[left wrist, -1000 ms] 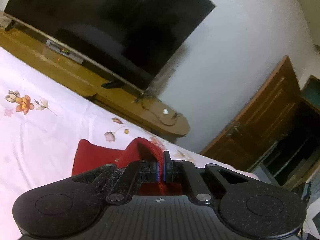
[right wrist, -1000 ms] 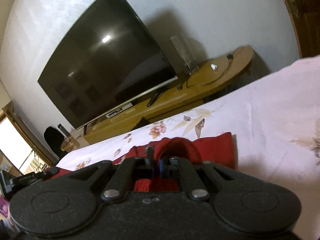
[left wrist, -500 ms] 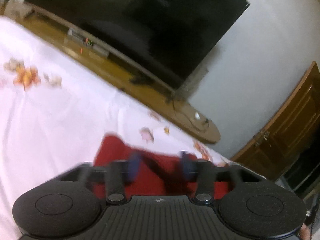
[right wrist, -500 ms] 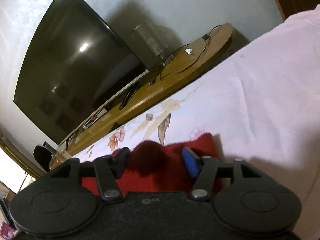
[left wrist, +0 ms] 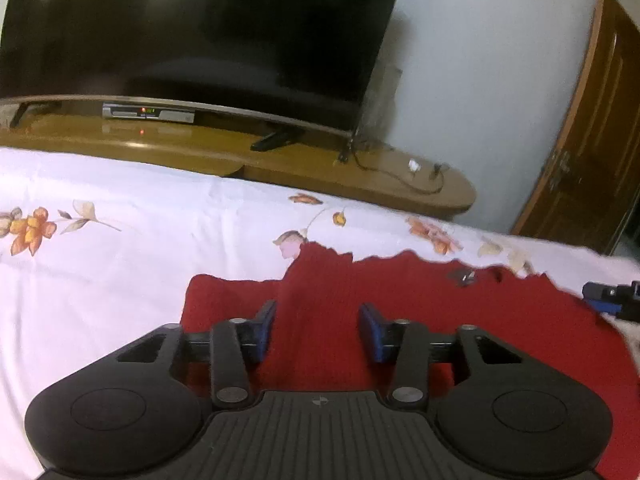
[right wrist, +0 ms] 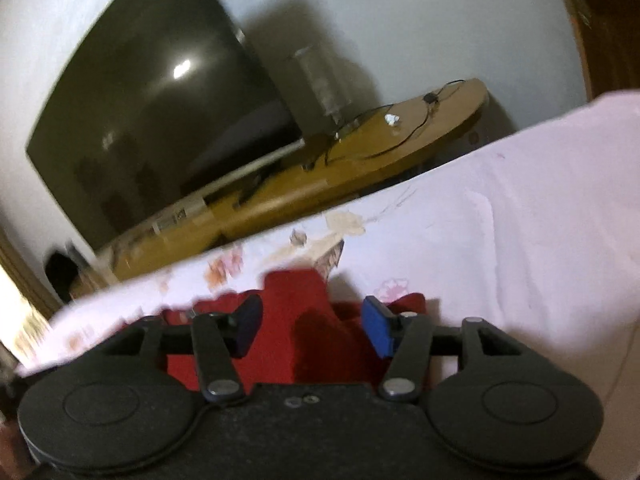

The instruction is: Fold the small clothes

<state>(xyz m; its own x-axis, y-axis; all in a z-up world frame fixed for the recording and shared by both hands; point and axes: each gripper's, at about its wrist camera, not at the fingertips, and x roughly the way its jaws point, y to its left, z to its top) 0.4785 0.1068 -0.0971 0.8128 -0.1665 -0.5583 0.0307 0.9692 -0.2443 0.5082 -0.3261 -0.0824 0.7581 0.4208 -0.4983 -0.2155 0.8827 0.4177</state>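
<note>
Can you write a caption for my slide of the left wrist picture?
The left hand-held gripper, jaws closing but gripping nothing, hovers over a red knit garment on a flowery bedsheet.

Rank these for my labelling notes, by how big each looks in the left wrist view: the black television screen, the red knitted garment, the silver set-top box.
1. Black television screen, though its left side is cut off
2. Red knitted garment; nearness to the camera inflates it, so first place is unsure
3. Silver set-top box, clearly smallest

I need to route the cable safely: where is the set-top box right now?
In the left wrist view, the set-top box sits upper left on the wooden TV stand, under the television, beyond the flowered bedsheet.
</note>
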